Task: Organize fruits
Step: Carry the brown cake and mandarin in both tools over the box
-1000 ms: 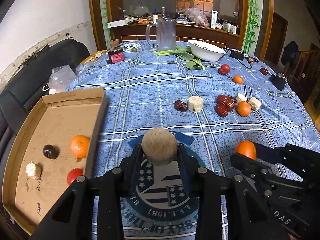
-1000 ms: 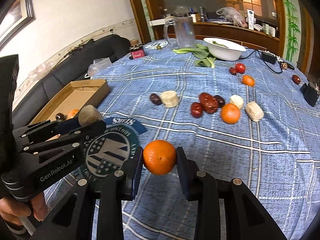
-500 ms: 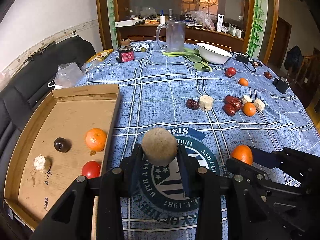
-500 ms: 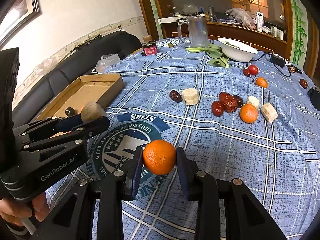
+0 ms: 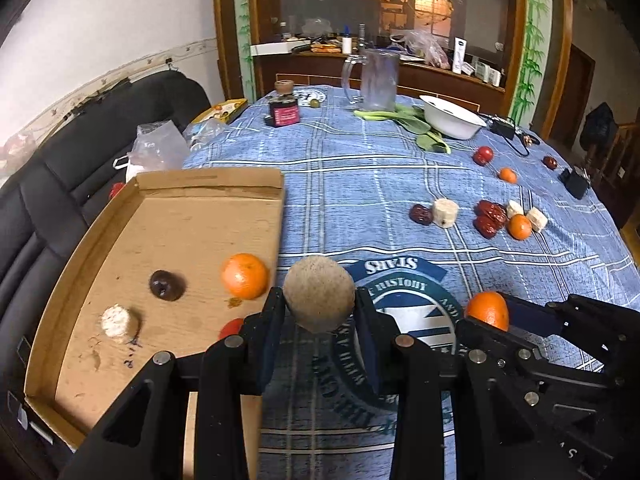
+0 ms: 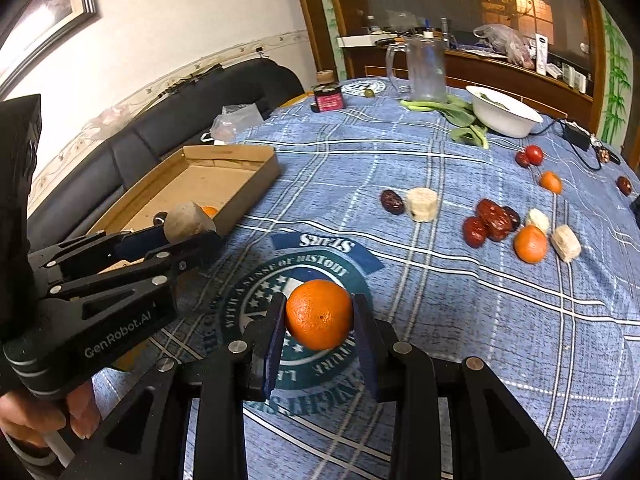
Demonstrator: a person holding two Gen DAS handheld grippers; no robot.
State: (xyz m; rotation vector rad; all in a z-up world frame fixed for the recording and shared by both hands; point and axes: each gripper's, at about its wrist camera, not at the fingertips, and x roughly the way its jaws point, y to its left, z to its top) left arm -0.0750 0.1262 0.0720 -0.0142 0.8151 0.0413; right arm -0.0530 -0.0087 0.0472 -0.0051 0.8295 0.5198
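Left tongs (image 5: 319, 312) clamp a brown fruit (image 5: 319, 293) beside the box (image 5: 208, 188). Right tongs (image 6: 319, 325) clamp an orange (image 6: 319, 314) above the table (image 6: 440, 280).

A round tan fruit (image 5: 319, 299) and an orange (image 6: 319, 314) — each clamped aloft — hang near the cardboard tray (image 5: 120, 216) at left.

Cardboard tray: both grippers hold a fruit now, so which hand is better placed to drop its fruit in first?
Probably left. The left gripper with its brown round fruit is right at the cardboard tray wall; the right gripper with its orange is farther over the tablecloth.
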